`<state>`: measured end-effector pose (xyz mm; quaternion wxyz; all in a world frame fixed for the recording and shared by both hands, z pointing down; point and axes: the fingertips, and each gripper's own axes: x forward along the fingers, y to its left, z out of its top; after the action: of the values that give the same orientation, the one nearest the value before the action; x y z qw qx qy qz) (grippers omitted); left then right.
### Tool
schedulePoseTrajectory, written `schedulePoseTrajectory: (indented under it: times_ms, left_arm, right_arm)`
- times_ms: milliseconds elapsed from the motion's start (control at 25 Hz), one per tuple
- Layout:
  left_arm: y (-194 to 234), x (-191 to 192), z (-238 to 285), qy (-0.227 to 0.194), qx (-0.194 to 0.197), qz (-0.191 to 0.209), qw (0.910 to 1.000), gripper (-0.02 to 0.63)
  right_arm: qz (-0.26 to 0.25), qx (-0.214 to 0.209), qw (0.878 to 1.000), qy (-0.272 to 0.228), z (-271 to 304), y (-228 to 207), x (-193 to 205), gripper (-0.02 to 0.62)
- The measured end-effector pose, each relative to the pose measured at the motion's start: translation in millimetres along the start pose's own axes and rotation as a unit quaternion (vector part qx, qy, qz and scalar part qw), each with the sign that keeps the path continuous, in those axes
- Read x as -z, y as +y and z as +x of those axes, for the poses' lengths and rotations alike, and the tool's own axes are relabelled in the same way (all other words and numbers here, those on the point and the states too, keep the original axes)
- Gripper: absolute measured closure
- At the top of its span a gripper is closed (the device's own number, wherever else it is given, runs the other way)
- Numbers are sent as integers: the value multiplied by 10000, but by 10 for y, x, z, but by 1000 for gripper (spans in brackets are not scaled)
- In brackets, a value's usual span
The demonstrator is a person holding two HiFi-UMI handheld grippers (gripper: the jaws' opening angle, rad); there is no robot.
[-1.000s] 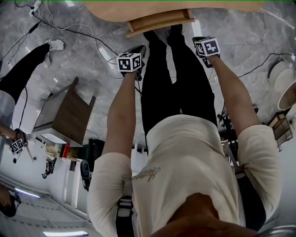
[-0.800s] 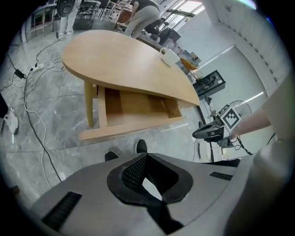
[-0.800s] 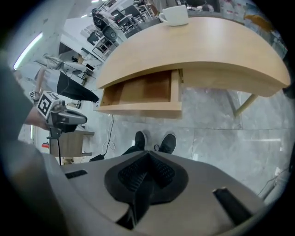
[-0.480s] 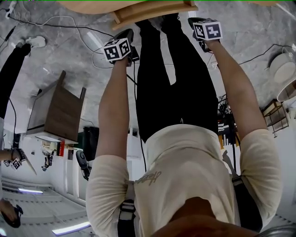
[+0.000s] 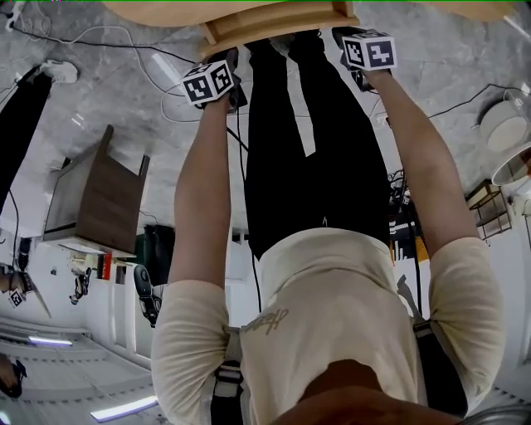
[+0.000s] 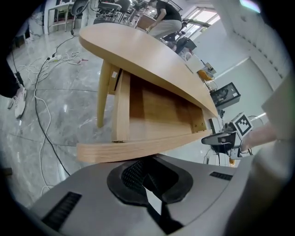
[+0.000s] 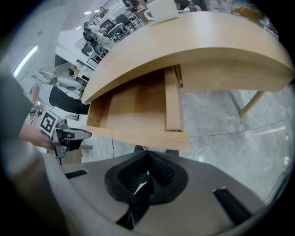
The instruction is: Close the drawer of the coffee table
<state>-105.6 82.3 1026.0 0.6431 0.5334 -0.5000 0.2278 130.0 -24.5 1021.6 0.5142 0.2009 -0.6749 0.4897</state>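
Note:
The light wooden coffee table [image 6: 152, 57] has its drawer [image 6: 152, 108] pulled out, empty, with the front panel [image 6: 133, 150] toward me. In the head view the drawer [image 5: 278, 23] juts out at the top edge. My left gripper [image 6: 148, 177] is shut on nothing, just in front of the panel's left half. My right gripper [image 7: 146, 176] is also shut and empty, close before the front panel [image 7: 138, 135]. Their marker cubes show in the head view, the left gripper [image 5: 209, 83] and the right gripper [image 5: 370, 51], either side of my legs.
Cables [image 5: 108, 46] trail over the grey marble floor. A dark brown cabinet [image 5: 95, 199] stands to my left and white round objects [image 5: 506, 124] to my right. Another person's dark leg [image 5: 17, 124] is at the far left. A table leg [image 6: 103, 94] stands beside the drawer.
Both grippers have moved forward toward the drawer front, the left one more. The drawer looks equally far out.

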Motion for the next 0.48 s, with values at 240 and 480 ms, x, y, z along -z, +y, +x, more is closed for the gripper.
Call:
schedulePoseTrajectory:
  times_ms: [240, 480]
  left_arm:
    - [-63, -20, 19, -14, 53, -9, 10000, 601]
    - [-53, -32, 45, -38, 11, -181, 9998, 601]
  right_arm:
    - [136, -119, 9998, -96, 9, 6, -147, 600]
    - [300, -213, 9993, -75, -2, 31, -146, 600]
